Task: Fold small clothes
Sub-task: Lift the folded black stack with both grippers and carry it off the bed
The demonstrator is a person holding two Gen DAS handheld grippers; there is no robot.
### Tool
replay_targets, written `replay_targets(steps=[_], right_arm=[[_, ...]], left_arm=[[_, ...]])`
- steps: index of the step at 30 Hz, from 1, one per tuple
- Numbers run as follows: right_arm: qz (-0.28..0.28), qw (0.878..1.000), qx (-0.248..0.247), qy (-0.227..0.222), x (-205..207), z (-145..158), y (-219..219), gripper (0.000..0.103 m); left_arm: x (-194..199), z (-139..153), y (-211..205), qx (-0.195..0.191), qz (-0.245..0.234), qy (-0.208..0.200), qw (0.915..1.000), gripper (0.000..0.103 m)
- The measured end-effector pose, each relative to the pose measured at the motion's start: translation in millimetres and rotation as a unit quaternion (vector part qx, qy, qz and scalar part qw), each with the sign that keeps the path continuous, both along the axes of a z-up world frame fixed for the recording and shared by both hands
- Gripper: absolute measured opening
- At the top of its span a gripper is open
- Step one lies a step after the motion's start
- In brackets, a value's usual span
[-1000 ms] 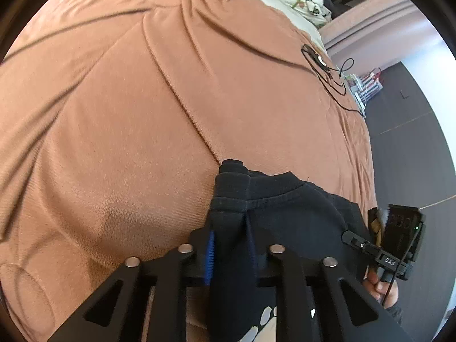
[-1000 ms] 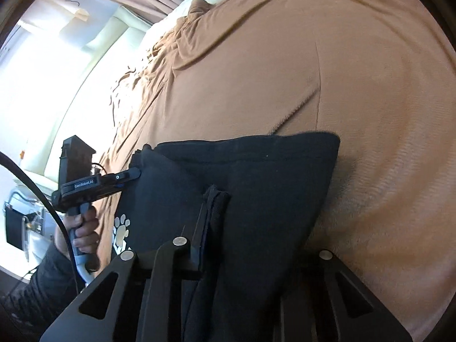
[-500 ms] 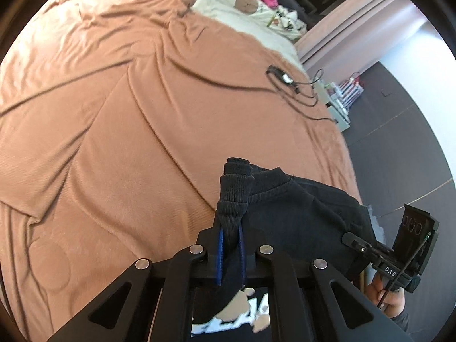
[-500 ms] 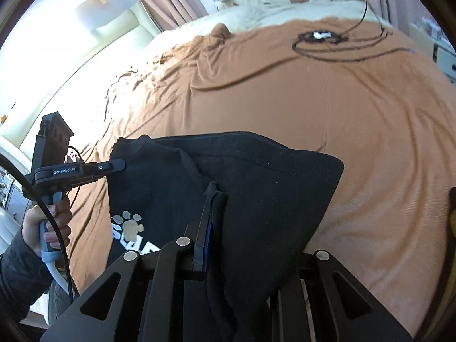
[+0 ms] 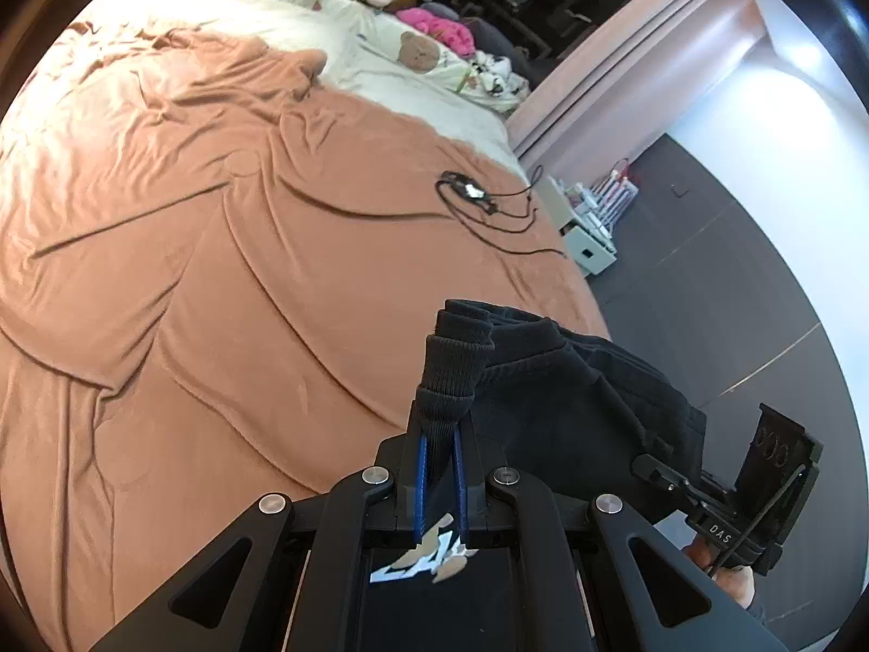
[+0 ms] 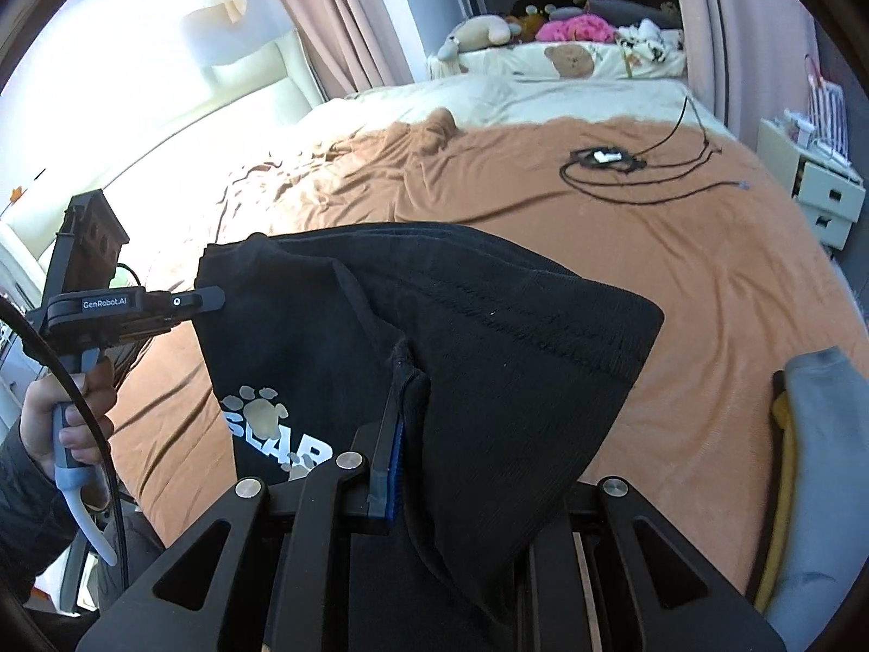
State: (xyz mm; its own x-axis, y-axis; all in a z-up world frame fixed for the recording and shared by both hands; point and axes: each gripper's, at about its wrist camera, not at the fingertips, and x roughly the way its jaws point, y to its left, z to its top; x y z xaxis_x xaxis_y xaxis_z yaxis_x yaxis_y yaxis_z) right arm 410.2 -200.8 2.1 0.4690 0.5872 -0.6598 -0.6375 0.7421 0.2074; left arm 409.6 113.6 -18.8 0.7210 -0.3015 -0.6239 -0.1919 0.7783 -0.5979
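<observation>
A small black sweatshirt (image 6: 489,337) with a white paw print and letters hangs in the air above the brown bed blanket (image 5: 217,250). My left gripper (image 5: 439,434) is shut on its ribbed edge (image 5: 451,375). My right gripper (image 6: 404,424) is shut on another edge; its right finger is hidden under the cloth. The sweatshirt also shows in the left wrist view (image 5: 570,407). The left gripper also shows at the left of the right wrist view (image 6: 209,299), the right gripper at the lower right of the left wrist view (image 5: 646,467).
A black cable with a small device (image 6: 603,157) lies on the blanket farther up the bed. Pillows and soft toys (image 6: 570,60) are at the bed's head. A white drawer unit (image 6: 825,195) stands right of the bed. A grey and yellow garment (image 6: 814,462) lies at right.
Both grippers have lifted the black sweatshirt up off the blanket. The bed now lies farther below and more of the room shows.
</observation>
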Motion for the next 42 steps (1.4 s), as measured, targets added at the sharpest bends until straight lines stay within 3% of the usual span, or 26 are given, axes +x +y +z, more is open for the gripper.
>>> replay_targets(steps=[7,20,29,42], right_arm=[[-0.005,1.000,0.018,-0.006,-44.5,18.9,-21.9,0.014],[-0.018,0.997,-0.003,-0.072,-143.0,73.5,-47.5,0.014],[-0.040,0.995,-0.005,-0.088,-178.9,90.6,-72.5,0.013],[-0.084,0.988,-0.006,-0.132,-232.5,113.3,-126.2,0.013]], left_arm=[[-33.0,27.2,-10.7,0.002,-0.003,-0.025,0.9997,0.007],[-101.8,95.3,-43.0,0.000,-0.024,-0.095,0.9952,0.007],[-117.3,130.6,-78.4,0.007,-0.060,-0.127,0.9901,0.007],[-106.2,165.7,-148.6,0.004,-0.114,-0.151,0.9819,0.007]])
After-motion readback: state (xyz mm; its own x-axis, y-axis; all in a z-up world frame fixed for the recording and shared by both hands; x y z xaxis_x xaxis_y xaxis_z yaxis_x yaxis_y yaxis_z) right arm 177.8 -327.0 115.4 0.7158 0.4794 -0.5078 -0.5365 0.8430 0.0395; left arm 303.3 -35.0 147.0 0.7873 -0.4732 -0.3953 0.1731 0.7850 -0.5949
